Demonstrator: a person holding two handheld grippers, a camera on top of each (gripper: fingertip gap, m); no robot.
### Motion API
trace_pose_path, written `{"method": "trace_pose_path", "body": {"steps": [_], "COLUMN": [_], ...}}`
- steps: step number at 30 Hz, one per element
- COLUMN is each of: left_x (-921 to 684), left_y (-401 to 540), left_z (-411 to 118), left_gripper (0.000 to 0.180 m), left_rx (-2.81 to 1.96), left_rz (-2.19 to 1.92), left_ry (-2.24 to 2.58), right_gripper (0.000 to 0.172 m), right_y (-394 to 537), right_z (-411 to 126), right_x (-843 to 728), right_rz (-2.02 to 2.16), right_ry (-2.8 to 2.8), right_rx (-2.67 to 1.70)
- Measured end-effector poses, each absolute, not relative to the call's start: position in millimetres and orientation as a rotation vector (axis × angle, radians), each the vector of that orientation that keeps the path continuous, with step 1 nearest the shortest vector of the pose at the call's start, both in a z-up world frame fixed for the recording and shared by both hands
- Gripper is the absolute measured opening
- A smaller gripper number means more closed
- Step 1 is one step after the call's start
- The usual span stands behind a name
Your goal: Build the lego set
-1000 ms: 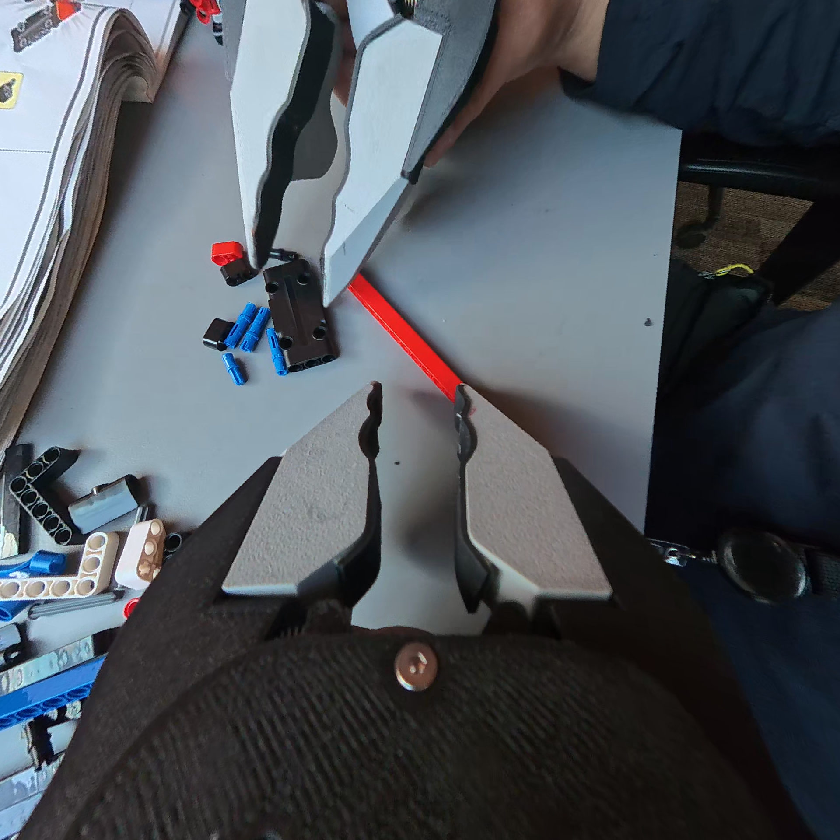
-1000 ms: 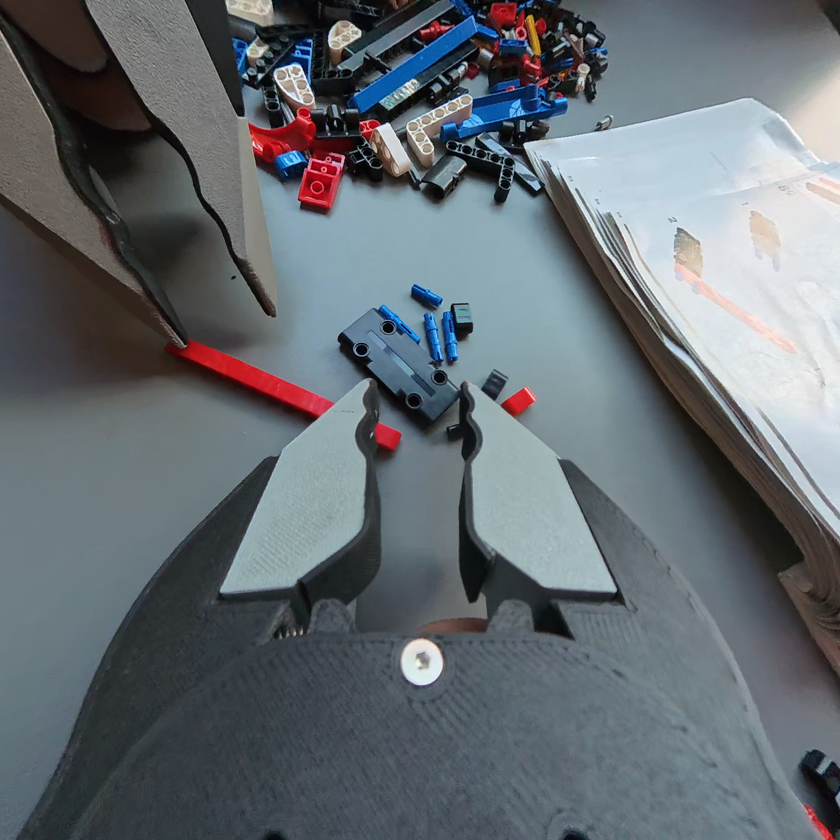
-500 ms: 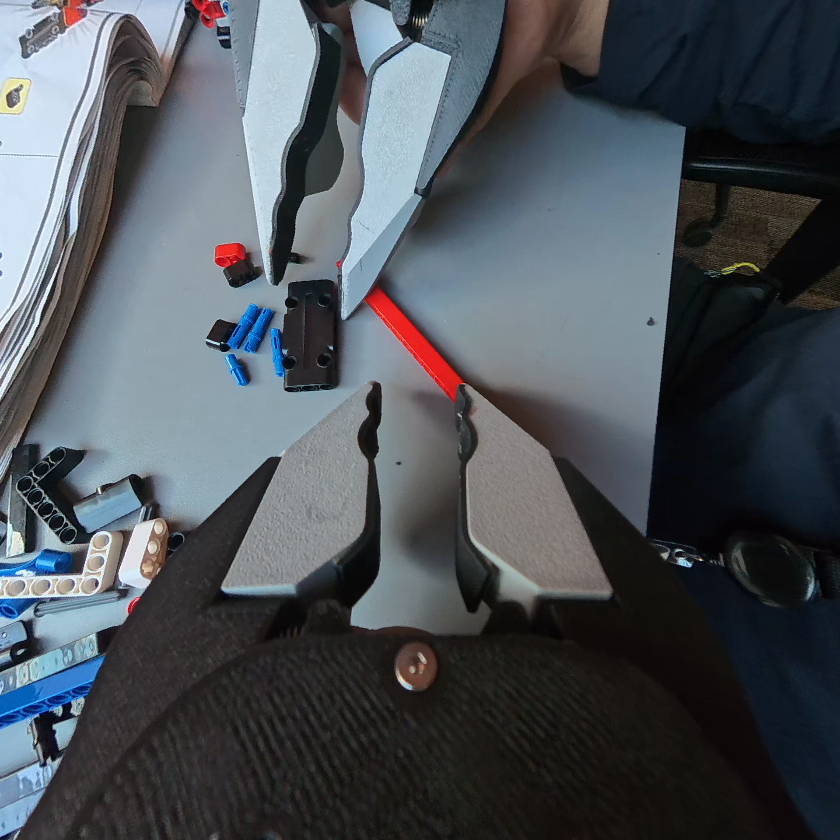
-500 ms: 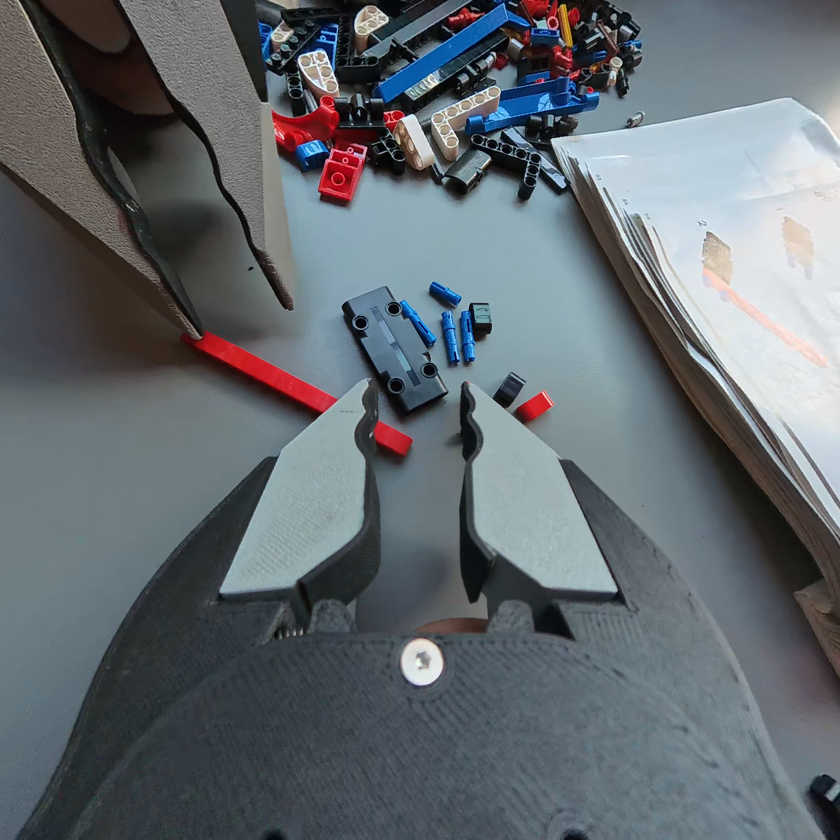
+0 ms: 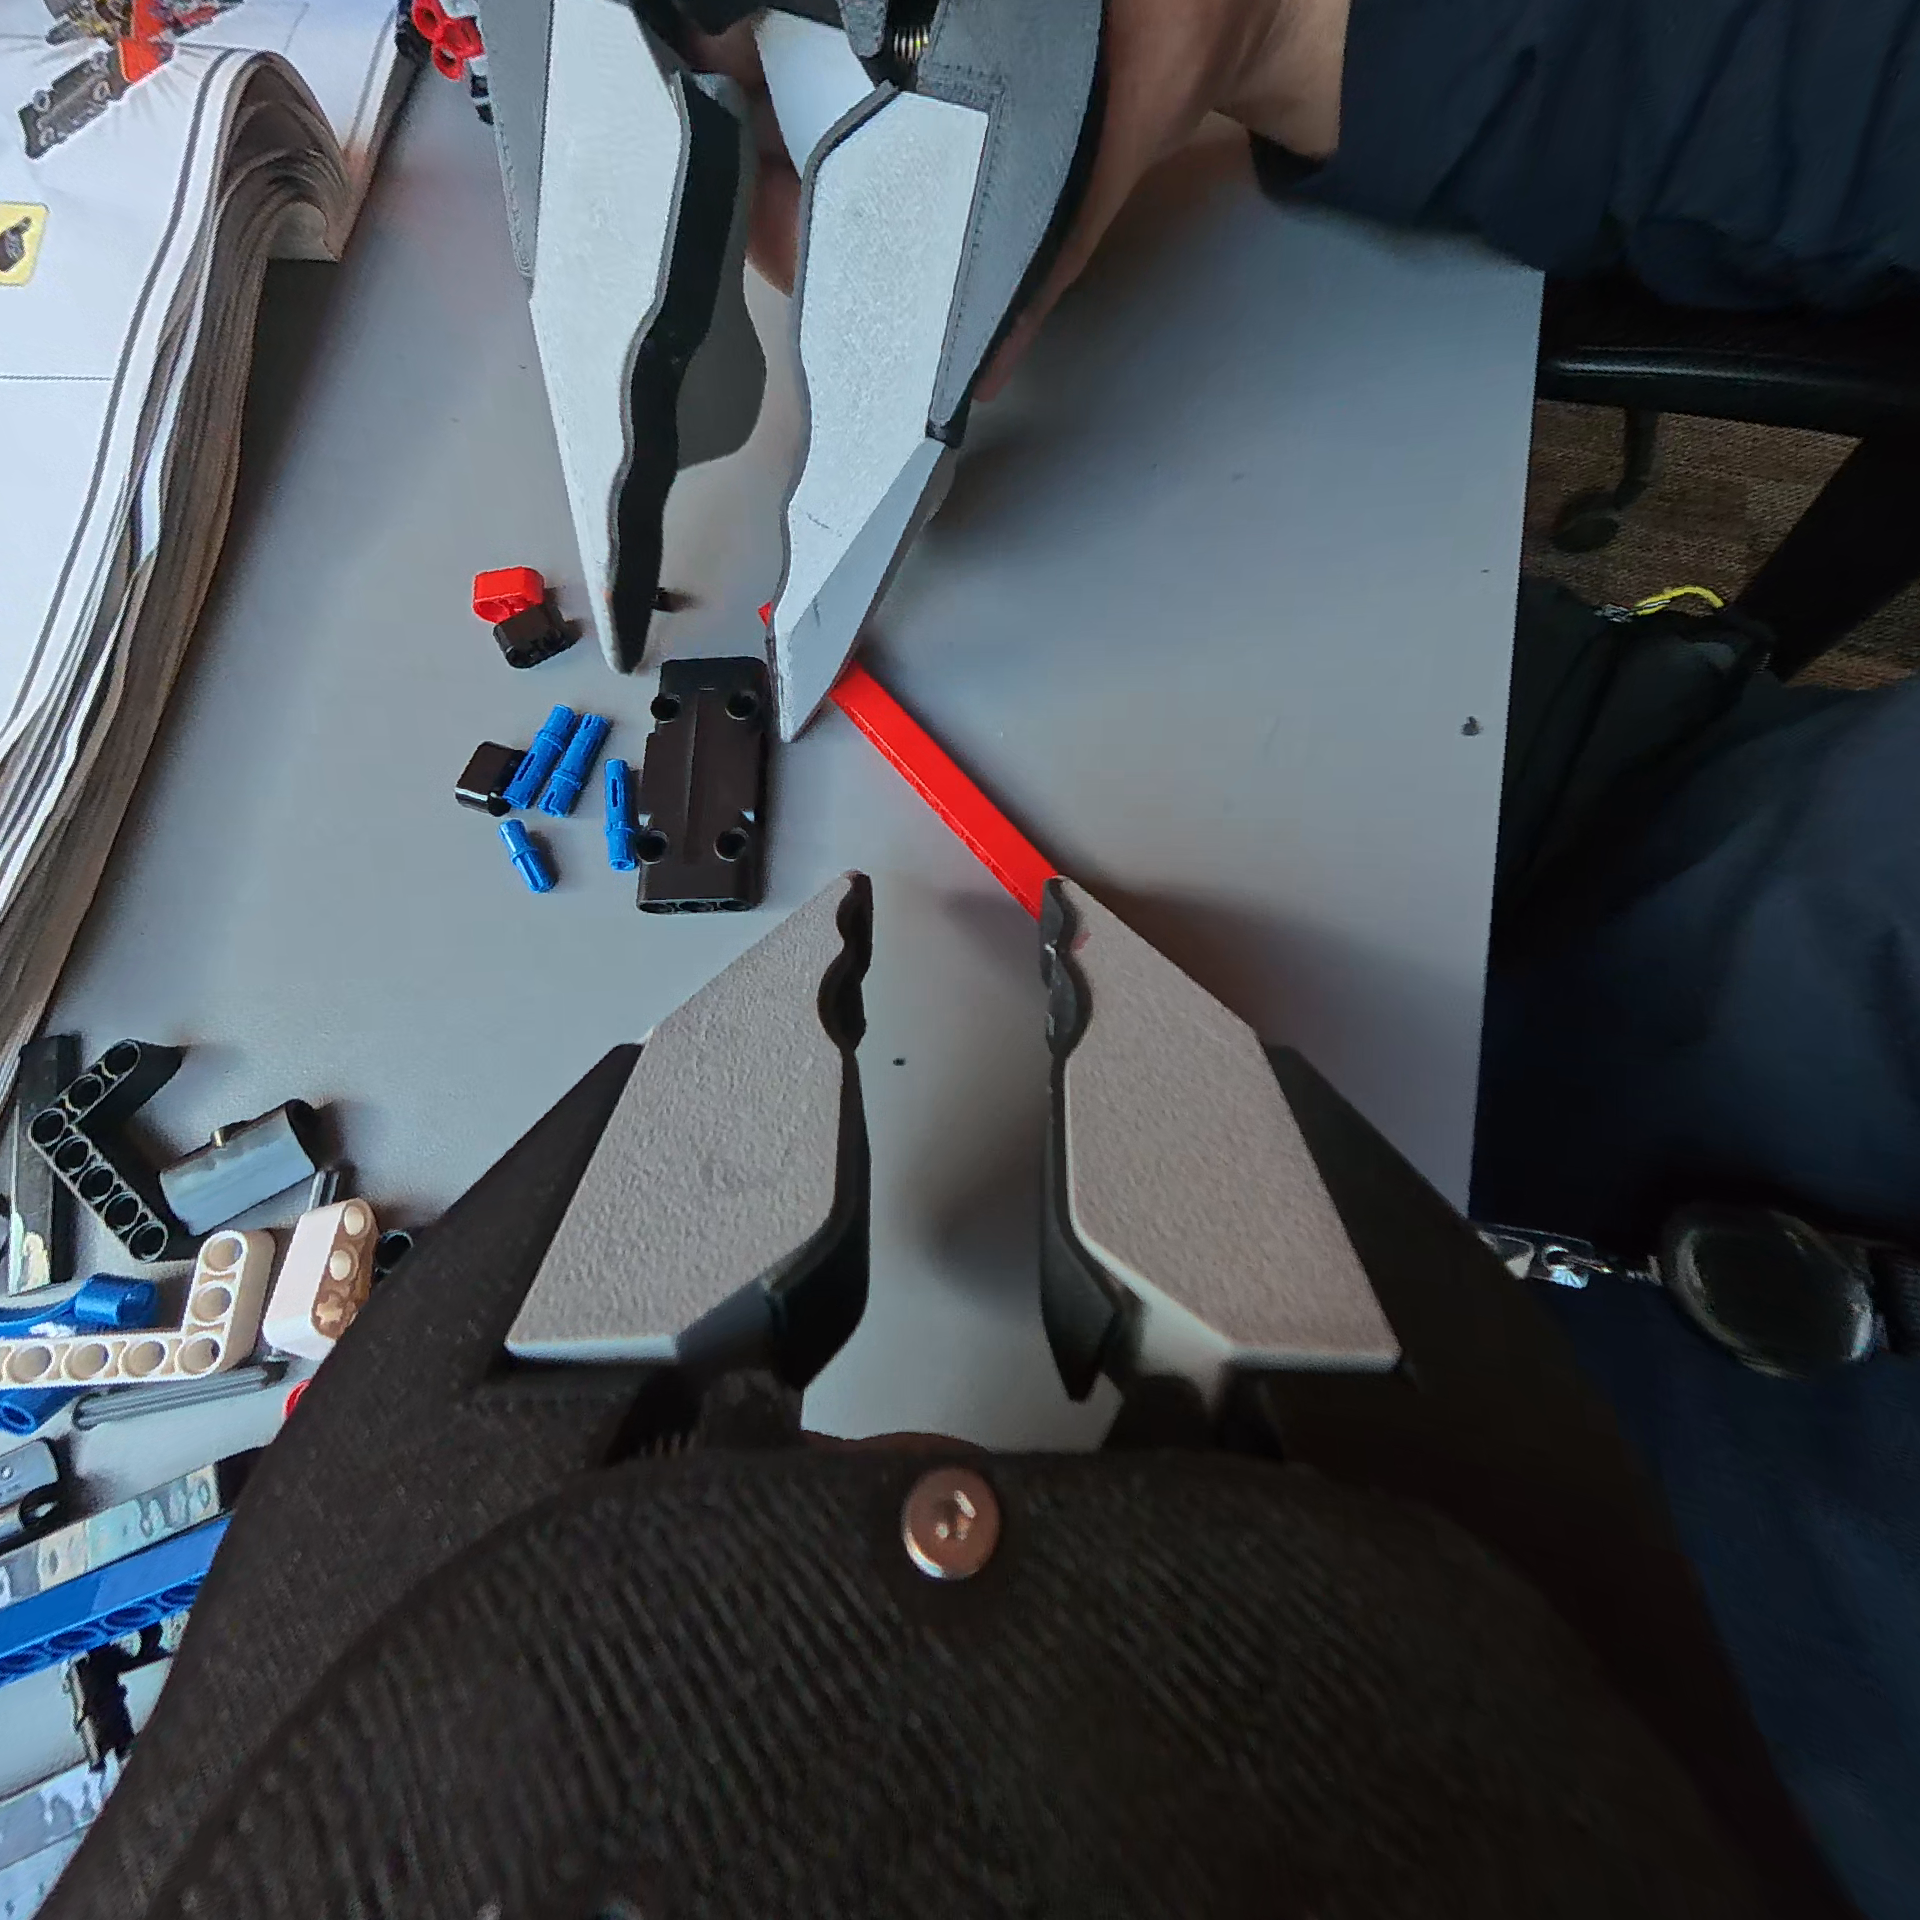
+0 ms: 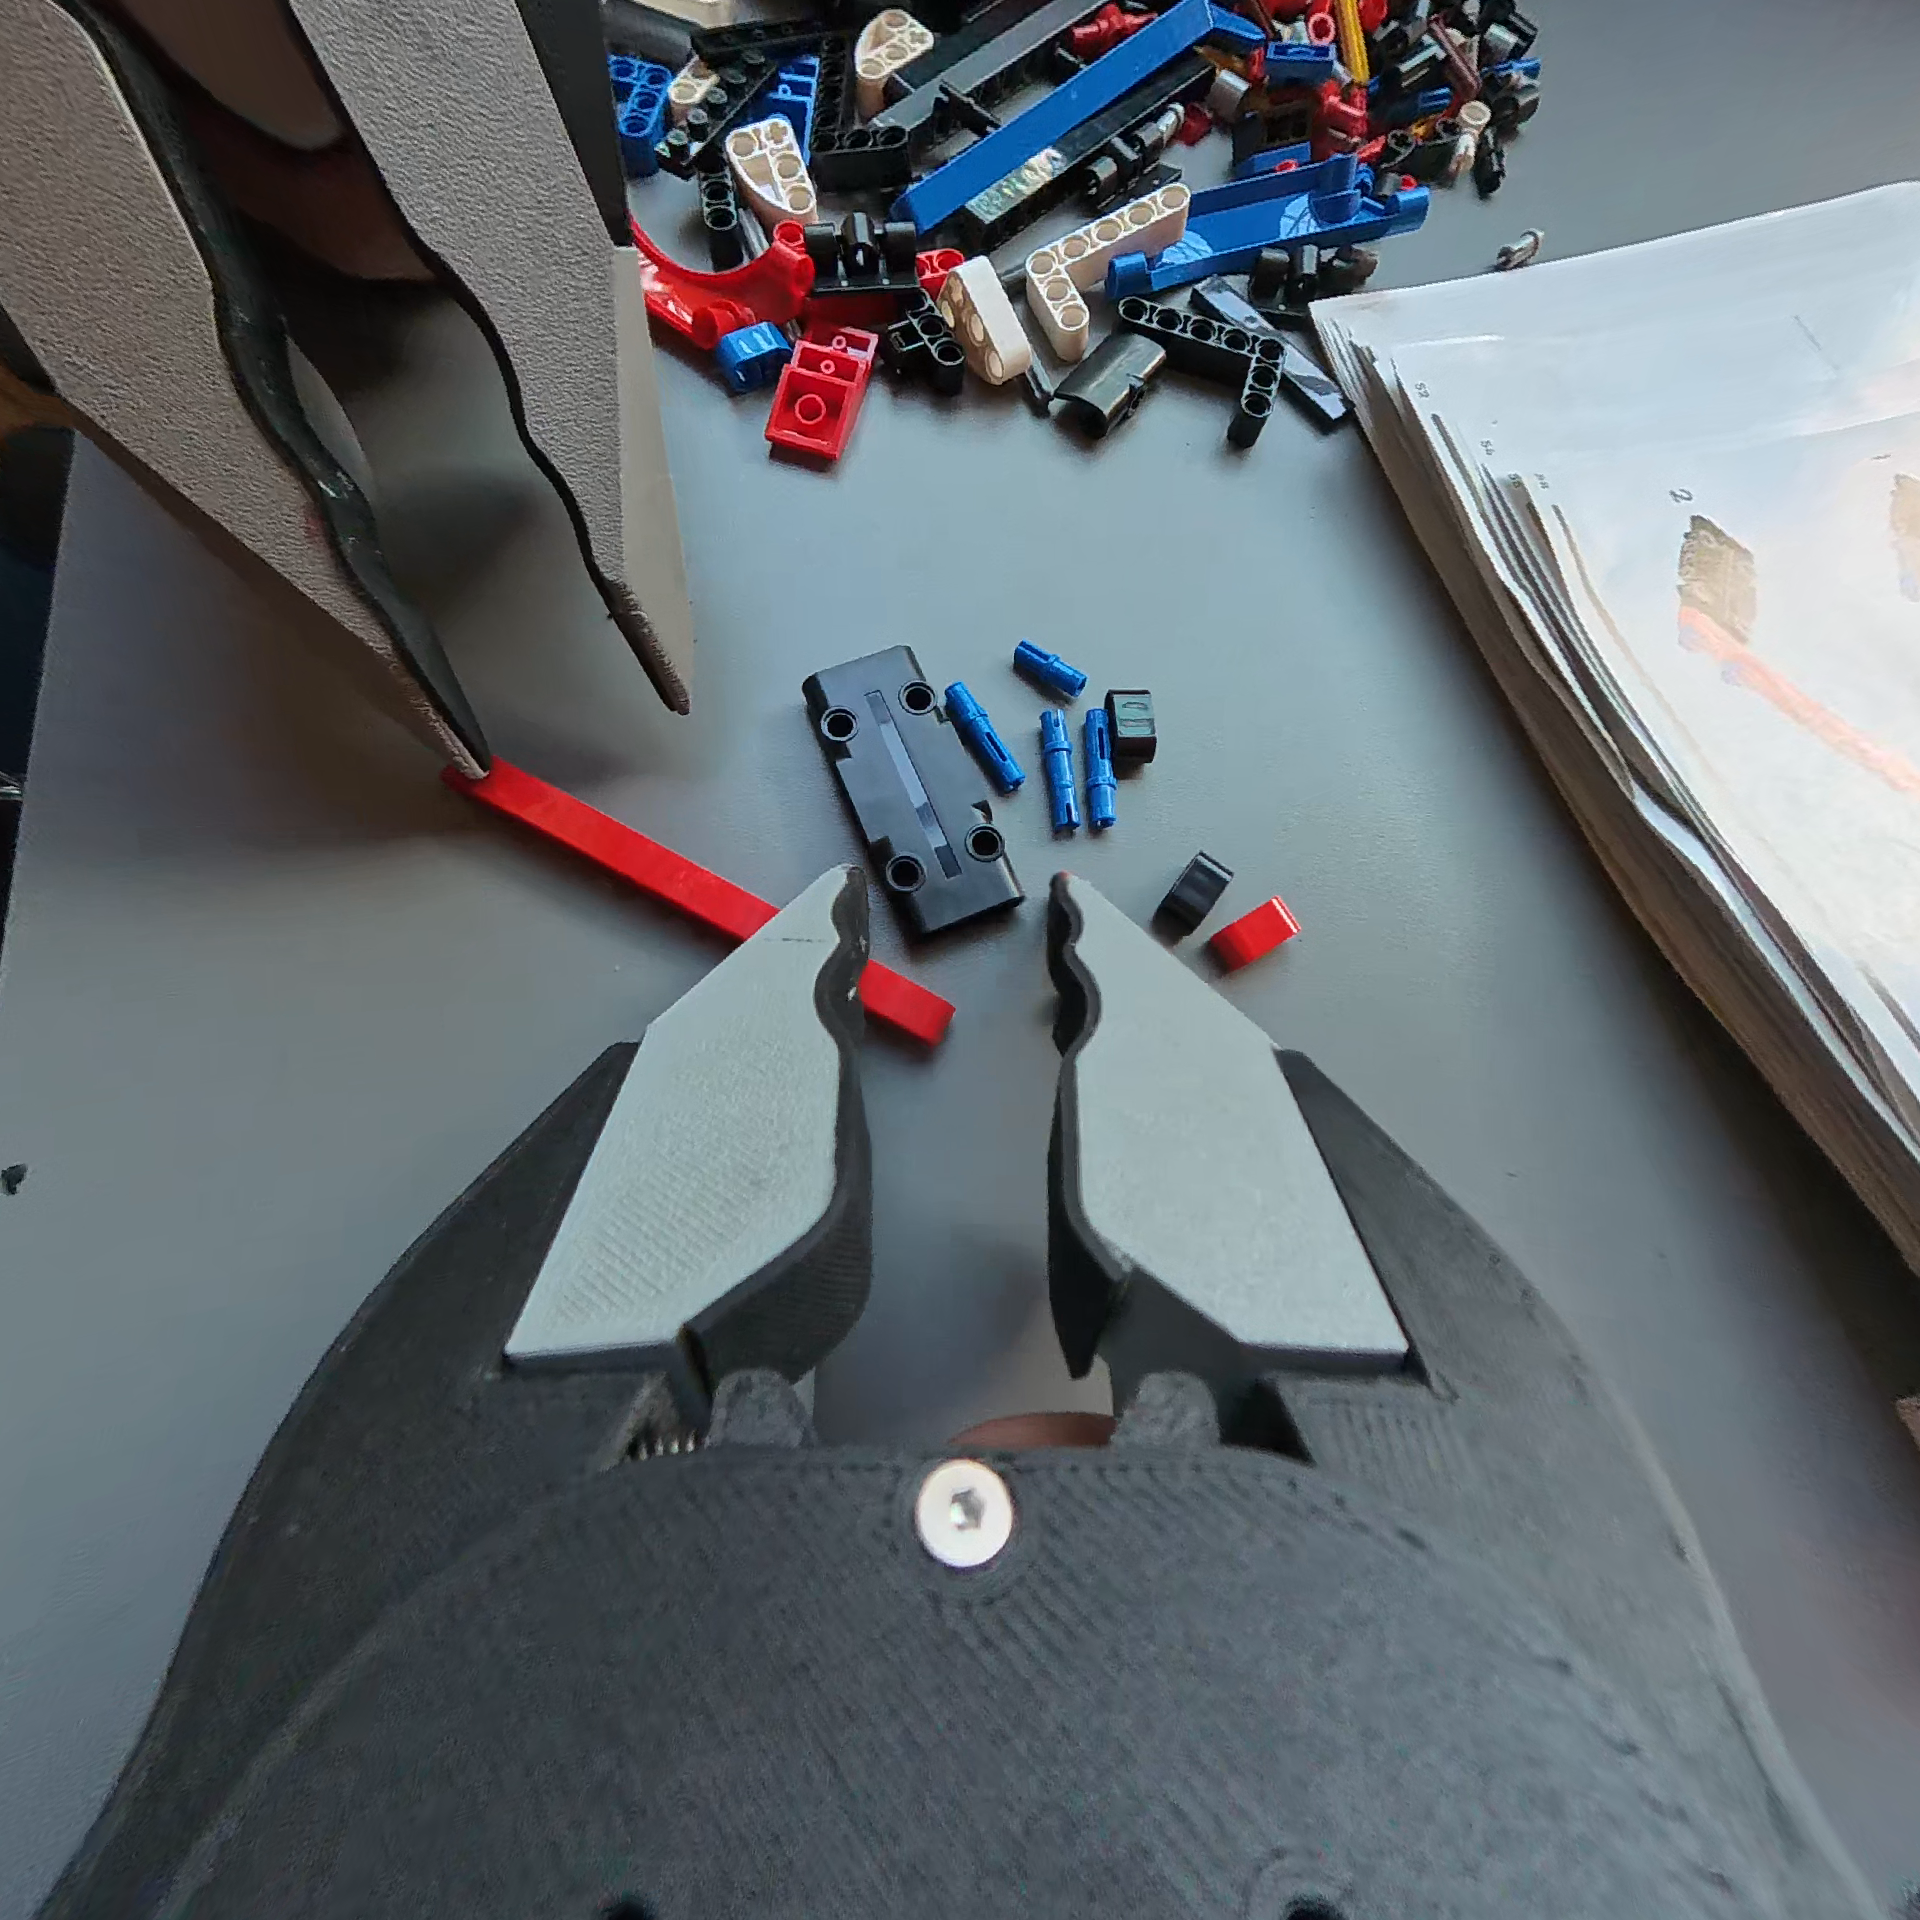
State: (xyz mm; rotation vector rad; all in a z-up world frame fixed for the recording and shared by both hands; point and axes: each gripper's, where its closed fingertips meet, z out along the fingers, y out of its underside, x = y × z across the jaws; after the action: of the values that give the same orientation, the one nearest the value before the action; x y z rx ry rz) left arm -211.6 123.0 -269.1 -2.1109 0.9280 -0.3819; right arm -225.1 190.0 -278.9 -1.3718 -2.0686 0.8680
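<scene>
My left gripper (image 5: pixel 954 902) is open with nothing between its fingers. In the right wrist view (image 6: pixel 571 732) one of its fingertips (image 6: pixel 462 753) rests on the end of a long flat red strip (image 6: pixel 644 857) that lies on the grey table (image 6: pixel 312 1091). The strip also shows in the left wrist view (image 5: pixel 935 790). My right gripper (image 6: pixel 954 891) is open with nothing between its fingers, just short of a black plate with holes (image 6: pixel 914 790). In the left wrist view the right gripper (image 5: pixel 712 691) hovers over the plate's (image 5: pixel 701 790) near end. Several blue pins (image 6: pixel 1060 769) lie beside the plate.
A pile of loose bricks (image 6: pixel 1039 208) lies beyond the plate. A thick instruction booklet (image 6: pixel 1662 623) lies to its right. Small black (image 6: pixel 1193 891) and red (image 6: pixel 1254 932) pieces lie near my right fingertip. The table edge (image 5: pixel 1496 727) and a person's dark sleeve (image 5: pixel 1610 125) are close.
The black plate has turned on the table and now lies clear of the right gripper's fingers. The right gripper has drawn back from it. The left gripper has stayed at the red strip's end.
</scene>
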Motion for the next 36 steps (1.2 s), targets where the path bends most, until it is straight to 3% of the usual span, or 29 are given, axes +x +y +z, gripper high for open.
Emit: {"method": "trace_pose_path", "body": {"steps": [7,23,36], "left_x": [-212,-212,-214], "left_y": [123,123,127], "left_z": [-269,-269,-263], "left_gripper": [0.031,0.031,0.032], "left_rx": [-2.111,-2.11,-2.077], "left_rz": [-0.38,-0.375,-0.314], "left_ry": [0.926,0.925,0.89], "right_gripper": [0.022,0.022,0.022], "right_y": [185,197,191], "right_z": [-279,-258,-271], "right_x": [-224,-175,-117], "right_rz": [0.891,0.87,0.832], "right_ry": [-2.103,-1.837,-1.716], "right_rx": [-1.341,-1.506,-1.69]}}
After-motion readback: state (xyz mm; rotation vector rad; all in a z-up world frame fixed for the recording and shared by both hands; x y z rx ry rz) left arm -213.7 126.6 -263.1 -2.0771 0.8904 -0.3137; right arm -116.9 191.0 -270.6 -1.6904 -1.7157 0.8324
